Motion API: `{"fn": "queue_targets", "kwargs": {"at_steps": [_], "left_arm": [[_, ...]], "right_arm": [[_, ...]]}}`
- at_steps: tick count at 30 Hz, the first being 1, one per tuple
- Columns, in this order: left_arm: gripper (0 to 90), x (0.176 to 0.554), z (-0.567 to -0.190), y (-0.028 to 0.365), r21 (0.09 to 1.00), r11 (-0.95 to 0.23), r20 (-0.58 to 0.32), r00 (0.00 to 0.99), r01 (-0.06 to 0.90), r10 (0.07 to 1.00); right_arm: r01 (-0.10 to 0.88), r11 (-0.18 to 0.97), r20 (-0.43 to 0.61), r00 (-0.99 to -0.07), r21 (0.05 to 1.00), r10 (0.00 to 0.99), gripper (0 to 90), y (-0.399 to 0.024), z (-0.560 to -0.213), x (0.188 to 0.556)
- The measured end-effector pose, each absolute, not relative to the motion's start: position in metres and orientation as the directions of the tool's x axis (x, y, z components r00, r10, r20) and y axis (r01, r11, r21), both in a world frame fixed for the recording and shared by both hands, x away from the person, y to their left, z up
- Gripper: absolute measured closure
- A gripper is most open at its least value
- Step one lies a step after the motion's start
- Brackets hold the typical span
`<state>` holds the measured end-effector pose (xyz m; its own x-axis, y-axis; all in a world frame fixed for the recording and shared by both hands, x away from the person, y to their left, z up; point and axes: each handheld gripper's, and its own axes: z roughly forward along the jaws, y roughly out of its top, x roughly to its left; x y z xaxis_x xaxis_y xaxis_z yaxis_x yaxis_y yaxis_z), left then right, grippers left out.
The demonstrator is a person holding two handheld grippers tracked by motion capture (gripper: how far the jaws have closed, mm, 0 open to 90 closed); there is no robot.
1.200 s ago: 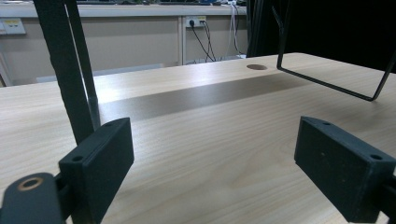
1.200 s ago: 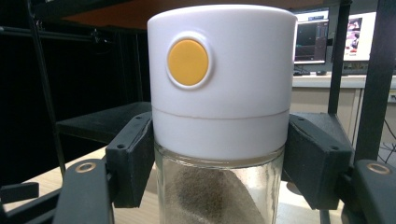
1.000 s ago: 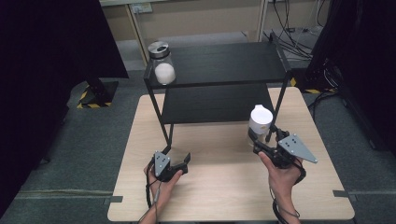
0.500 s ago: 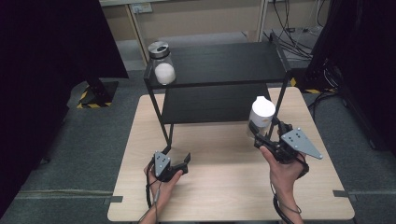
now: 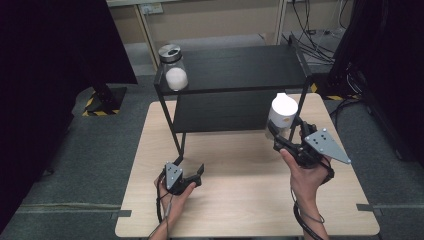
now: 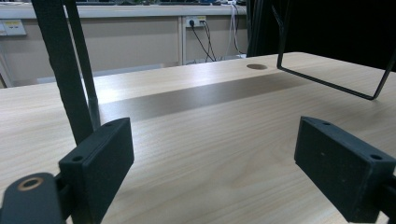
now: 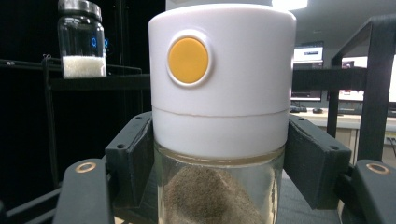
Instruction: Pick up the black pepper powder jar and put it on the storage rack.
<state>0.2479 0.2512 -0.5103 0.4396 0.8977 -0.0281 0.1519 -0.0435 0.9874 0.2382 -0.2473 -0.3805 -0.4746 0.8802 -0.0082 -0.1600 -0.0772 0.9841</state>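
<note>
At right, above the table (image 5: 240, 200): white-capped jar (image 5: 281, 114) clamped in the right gripper (image 5: 286, 134), near the black shelf (image 5: 235, 67).
Left gripper (image 5: 188, 170) rested on the table, jaws apart, nothing held. Risk: shelf edge clipped by the cap, jar tilted or slipped from the pads.

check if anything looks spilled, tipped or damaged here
Nothing stands out. The white-capped glass jar of brown powder sits upright in the right gripper, and the metal-lidded glass jar of white grains stands upright on the black shelf.
</note>
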Motion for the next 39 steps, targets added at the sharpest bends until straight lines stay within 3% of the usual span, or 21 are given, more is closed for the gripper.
{"fn": "queue_targets", "kwargs": {"at_steps": [39], "left_arm": [[11.4,0.248,-0.510,0.250,0.988,-0.048,-0.024,0.444,0.149,0.895]], "right_arm": [[-0.222,-0.096,-0.017,-0.459,0.970,0.888,30.9,-0.242,-0.324,0.255]]}}
